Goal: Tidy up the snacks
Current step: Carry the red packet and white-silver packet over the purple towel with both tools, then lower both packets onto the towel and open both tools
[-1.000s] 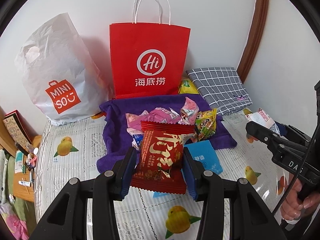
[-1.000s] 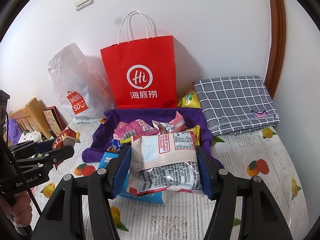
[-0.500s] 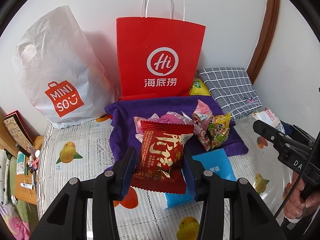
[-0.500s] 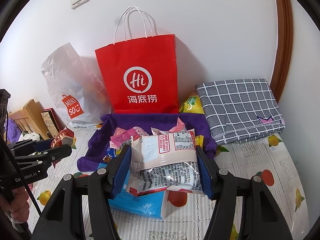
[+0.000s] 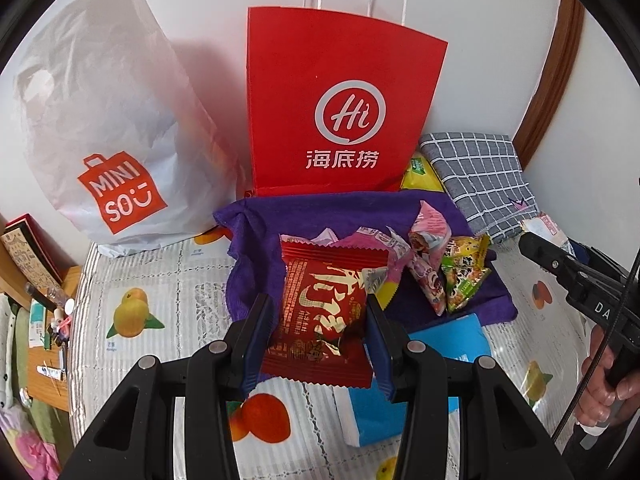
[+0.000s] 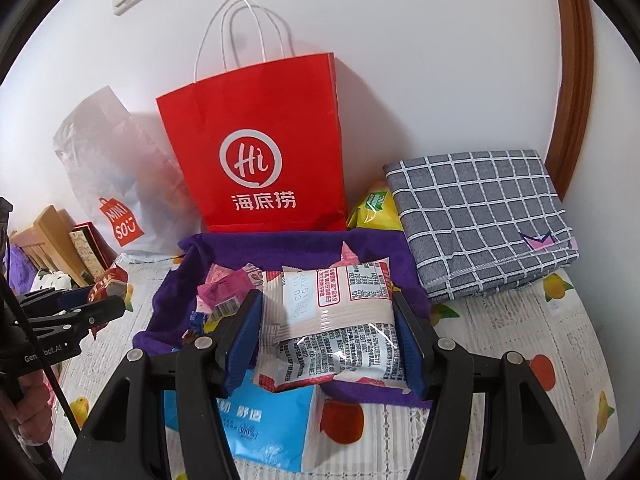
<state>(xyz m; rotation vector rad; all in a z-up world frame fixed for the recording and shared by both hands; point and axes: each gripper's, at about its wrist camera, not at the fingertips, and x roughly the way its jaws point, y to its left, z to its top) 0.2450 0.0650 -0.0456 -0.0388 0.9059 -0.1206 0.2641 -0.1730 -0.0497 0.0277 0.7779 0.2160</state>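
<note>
L gripper [image 5: 318, 330]: jaws narrow, clamped on a red snack packet [image 5: 322, 312] w/ gold lettering; blue pads press both side edges, packet upright, crimped top edge above the jaws. Packet sits in front of the purple cloth [image 5: 256, 248], above the fruit-print cover [image 5: 160, 280]

R gripper [image 6: 328, 332]: jaws at mid width, gripping a pale snack packet [image 6: 332, 320] w/ printed label + date stamp, back side facing cam. Packet held over near edge of the purple cloth [image 6: 384, 248]; pads touch both sides

Loose snacks on the cloth: pink wrappers [image 5: 428, 236], green/yellow packet [image 5: 464, 276] in L view; pink wrappers [image 6: 224, 288] just left of the held pale packet in R view

Blue packet [image 5: 448, 344] lies flat on the cover at near edge of the cloth, partly under R-gripper's load in R view [image 6: 264, 420]

Behind cloth: red paper bag [image 5: 340, 100] w/ white handles, upright against wall; white plastic bag [image 5: 100, 120] to its left; yellow bag [image 6: 376, 208] wedged between red bag and folded grey check cloth [image 6: 480, 216] on the right

R gripper also seen at right edge of L view [image 5: 552, 256], a hand [image 5: 608, 380] on its handle. L gripper at left edge of R view [image 6: 80, 304], red packet tip visible in it; hand below partly hidden

Surface type (bench vs bed) – can't tell
</note>
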